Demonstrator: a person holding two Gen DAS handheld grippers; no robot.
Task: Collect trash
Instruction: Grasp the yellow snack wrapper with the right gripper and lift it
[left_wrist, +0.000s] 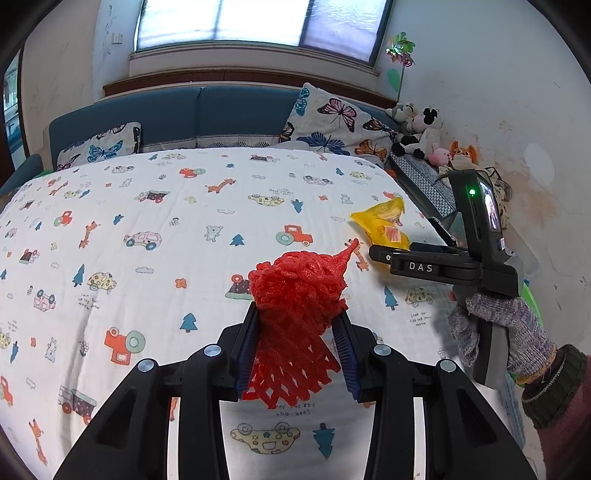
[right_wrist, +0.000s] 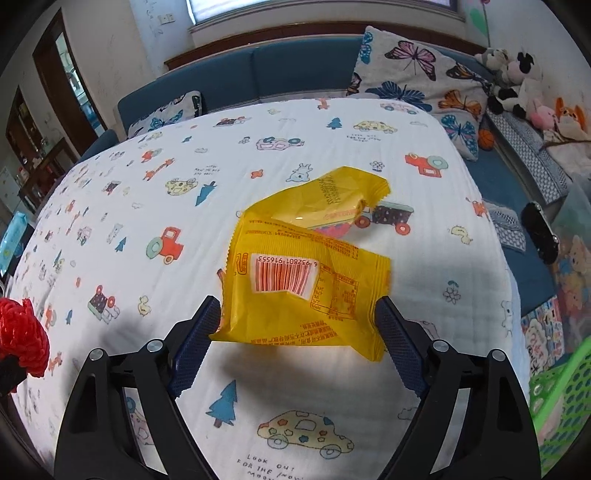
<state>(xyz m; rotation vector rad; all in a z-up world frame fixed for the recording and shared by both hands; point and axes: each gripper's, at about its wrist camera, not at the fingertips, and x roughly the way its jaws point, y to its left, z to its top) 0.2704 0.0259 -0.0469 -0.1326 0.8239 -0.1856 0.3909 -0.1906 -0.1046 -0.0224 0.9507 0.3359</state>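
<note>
Altogether one red foam net (left_wrist: 295, 291), two yellow wrappers (right_wrist: 306, 291), two claws

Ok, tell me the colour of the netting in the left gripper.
Red netting, seen best in the left wrist view.

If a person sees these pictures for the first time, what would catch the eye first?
First, the bright red foam net, clamped in the left claw above the cartoon-print bedsheet. Next, the yellow snack wrapper lying on the sheet, between the fingers of the right claw, which do not yet press on it.
</note>
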